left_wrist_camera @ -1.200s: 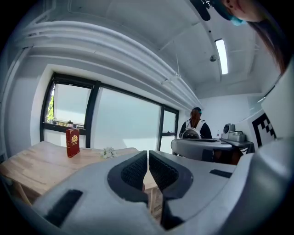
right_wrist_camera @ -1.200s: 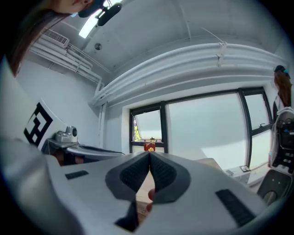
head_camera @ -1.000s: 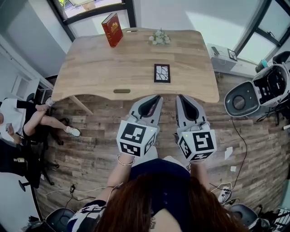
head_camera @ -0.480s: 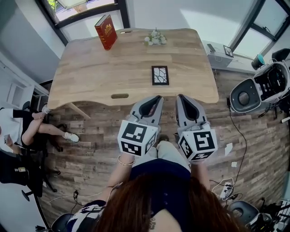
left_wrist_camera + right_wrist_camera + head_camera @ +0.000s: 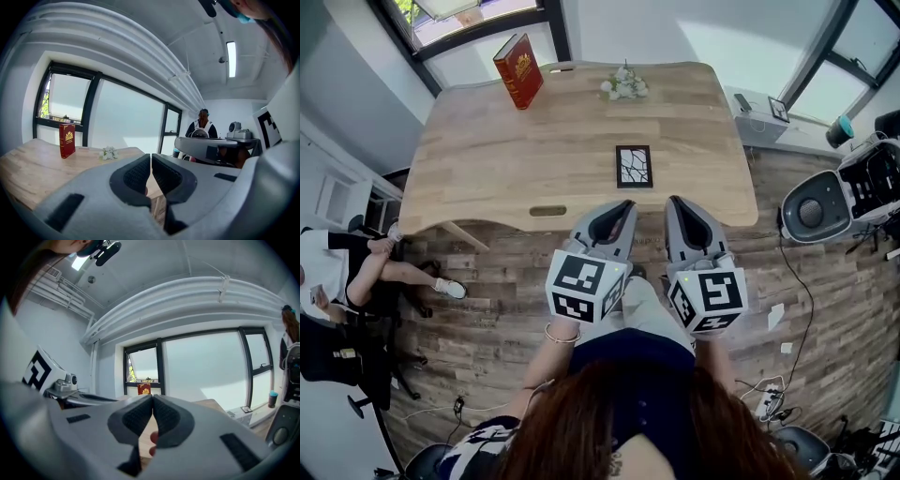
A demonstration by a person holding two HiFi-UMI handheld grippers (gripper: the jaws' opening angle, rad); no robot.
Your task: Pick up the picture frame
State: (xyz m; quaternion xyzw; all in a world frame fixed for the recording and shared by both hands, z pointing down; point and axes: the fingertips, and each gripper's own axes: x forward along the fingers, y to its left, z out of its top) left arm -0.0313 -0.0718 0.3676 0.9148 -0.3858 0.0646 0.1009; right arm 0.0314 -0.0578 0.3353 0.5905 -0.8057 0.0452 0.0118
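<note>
table (image 5: 487, 159) and picture frame (image 5: 634, 166) now closer to left gripper (image 5: 619, 208) and right gripper (image 5: 680, 204), both pressed together.

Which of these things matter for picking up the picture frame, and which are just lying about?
For the job:
picture frame, lying flat on the wooden table
left tongs and right tongs, both shut and empty, by the table's near edge

Just lying about:
red book, standing at the far edge
white flowers, also at the far edge
</note>
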